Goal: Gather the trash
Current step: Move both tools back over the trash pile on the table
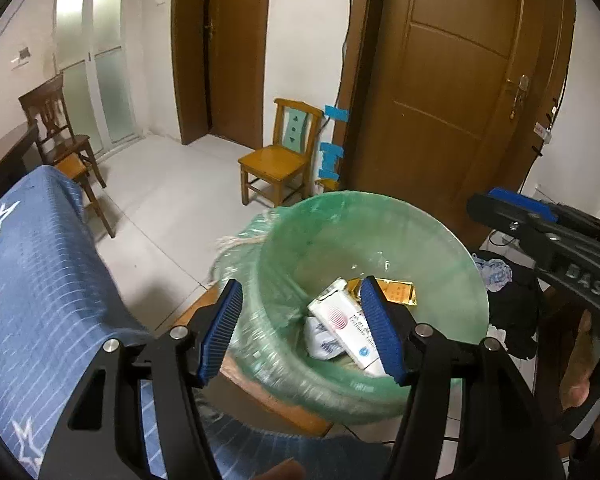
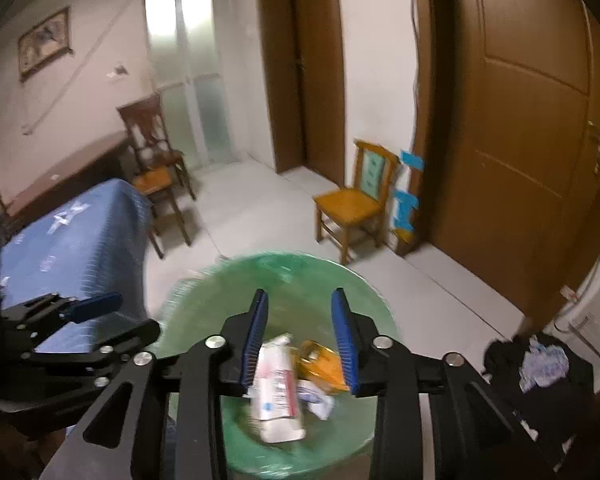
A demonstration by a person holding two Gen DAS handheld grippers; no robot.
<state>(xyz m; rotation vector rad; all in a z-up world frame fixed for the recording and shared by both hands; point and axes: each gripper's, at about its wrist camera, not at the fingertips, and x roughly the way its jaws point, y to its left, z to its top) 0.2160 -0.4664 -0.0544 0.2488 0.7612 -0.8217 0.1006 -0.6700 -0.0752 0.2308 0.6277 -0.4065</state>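
Blue-padded, both our grippers, left [image 1: 300, 328] and right [image 2: 300, 340], stood open and empty over the bin [image 1: 452, 248]. Inside it lay a white box [image 1: 346, 320], a gold wrapper [image 1: 398, 293] and crumpled paper [image 1: 320, 340]; beyond, a wad [image 2: 544, 362] remained on black cloth [image 2: 540, 400], perhaps still ours to collect.

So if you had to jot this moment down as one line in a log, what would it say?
left gripper: open, empty | right gripper: open, empty | green-lined bin: holds white carton, gold wrapper

dim room | daylight from frosted door [image 1: 88, 60] | right-wrist view blurred | edges warped
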